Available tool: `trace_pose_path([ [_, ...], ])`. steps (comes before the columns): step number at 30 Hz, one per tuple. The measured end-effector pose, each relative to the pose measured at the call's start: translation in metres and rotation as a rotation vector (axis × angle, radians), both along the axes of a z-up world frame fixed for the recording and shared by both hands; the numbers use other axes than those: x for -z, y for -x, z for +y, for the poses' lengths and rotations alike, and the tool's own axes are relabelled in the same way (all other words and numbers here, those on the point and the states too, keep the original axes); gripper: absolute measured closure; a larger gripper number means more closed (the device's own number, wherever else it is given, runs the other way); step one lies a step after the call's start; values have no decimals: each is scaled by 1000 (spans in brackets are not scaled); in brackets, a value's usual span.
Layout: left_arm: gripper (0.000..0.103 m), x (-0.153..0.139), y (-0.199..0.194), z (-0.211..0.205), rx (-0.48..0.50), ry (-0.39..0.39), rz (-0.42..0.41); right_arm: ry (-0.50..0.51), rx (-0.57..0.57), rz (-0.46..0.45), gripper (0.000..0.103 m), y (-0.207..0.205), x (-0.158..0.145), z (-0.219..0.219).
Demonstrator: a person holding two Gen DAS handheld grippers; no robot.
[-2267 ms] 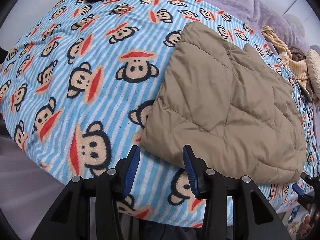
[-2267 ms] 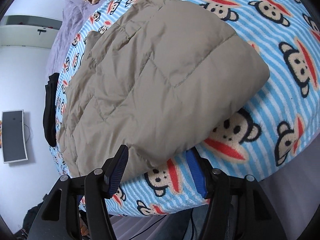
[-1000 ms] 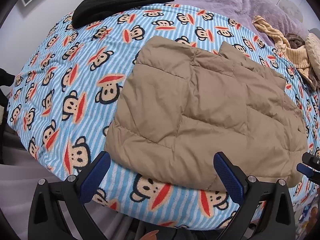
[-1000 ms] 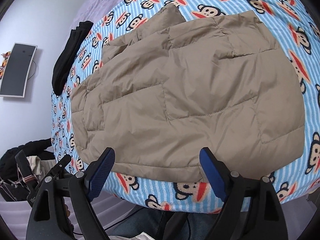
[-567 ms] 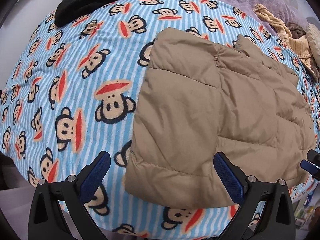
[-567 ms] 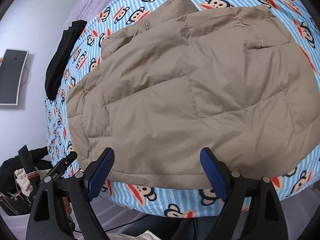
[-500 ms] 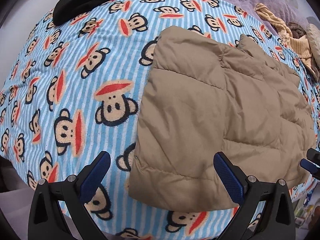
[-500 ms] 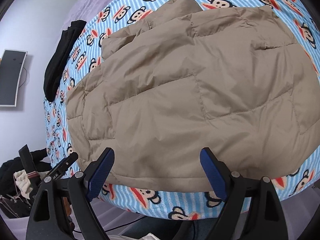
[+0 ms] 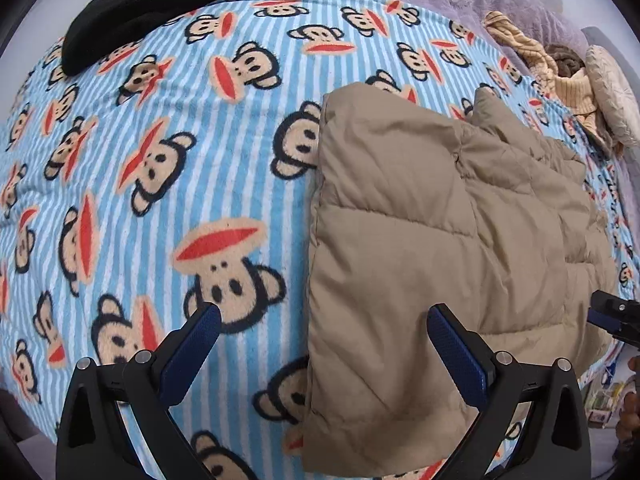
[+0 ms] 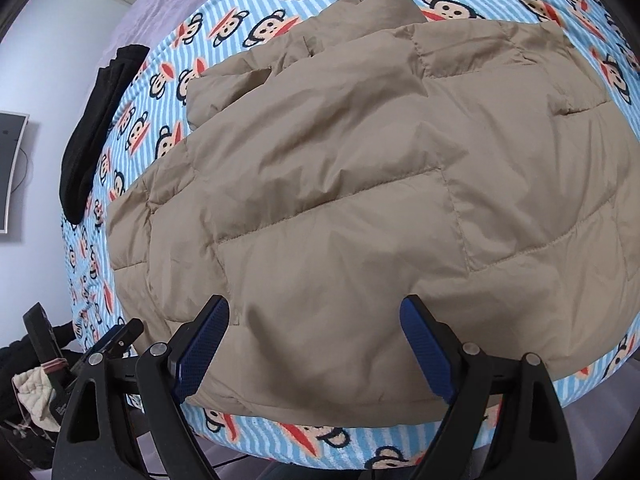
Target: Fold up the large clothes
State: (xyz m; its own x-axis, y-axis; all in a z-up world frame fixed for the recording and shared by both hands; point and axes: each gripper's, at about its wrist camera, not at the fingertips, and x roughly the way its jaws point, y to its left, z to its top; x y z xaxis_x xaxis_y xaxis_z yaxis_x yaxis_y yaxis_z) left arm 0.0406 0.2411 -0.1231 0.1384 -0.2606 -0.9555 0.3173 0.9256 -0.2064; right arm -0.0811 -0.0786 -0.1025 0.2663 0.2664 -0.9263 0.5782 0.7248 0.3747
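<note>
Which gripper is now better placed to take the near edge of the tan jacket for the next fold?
Probably the right gripper: its open jaws frame the tan jacket at its near hem. The left gripper, also open, straddles the jacket's side edge, half over the monkey blanket.

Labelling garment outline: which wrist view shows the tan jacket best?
Right wrist: the tan jacket fills the frame, quilting and near hem visible. Left wrist shows only its left part, the rest squeezed toward the frame's right edge.
</note>
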Motion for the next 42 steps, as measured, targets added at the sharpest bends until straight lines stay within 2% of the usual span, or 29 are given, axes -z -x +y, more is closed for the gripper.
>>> trace_pose_path([
  [2,0,5,-13,6,37,75,15,7,-5,-2,18,-1,0,0],
  [3,0,10,-18,8,67,120,43,10,-10,-2,24,-2,0,1],
  [5,0,24,-28,10,113,211,131,14,-23,4,28,-3,2,1],
  [7,0,42,-32,8,142,270,211,12,-28,5,28,-4,4,1],
  [10,0,62,-34,-4,184,309,268,9,-30,10,28,-4,8,1],
  [16,0,74,-34,-31,217,438,339,7,-27,14,28,-5,15,1],
  [19,0,78,-27,-55,299,422,364,7,-24,17,28,-7,18,0],
  [20,3,76,-23,-63,330,418,365,8,-25,19,28,-8,19,0],
  [21,12,74,-20,-69,352,413,362,9,-27,21,28,-9,19,0],
  [22,36,72,-18,-72,369,403,361,9,-33,22,28,-10,18,1],
  [23,55,71,-17,-76,374,411,381,8,-42,24,28,-12,17,1],
  [26,71,61,-19,-71,327,451,405,0,-69,10,28,-14,9,1],
  [28,74,48,-18,-68,307,458,396,25,-78,-17,31,-12,-2,-2],
  [29,74,40,-17,-67,300,464,390,51,-77,-39,39,-11,-8,-5],
  [30,74,31,-15,-66,293,471,382,76,-78,-58,67,-10,-12,-8],
  [31,74,22,-12,-66,286,475,372,99,-81,-67,80,-9,-14,-11],
  [36,74,-29,8,-81,252,462,311,130,-103,-117,86,-19,0,-29],
  [42,74,-79,42,-141,278,394,250,76,-115,-145,88,-49,39,-49],
])
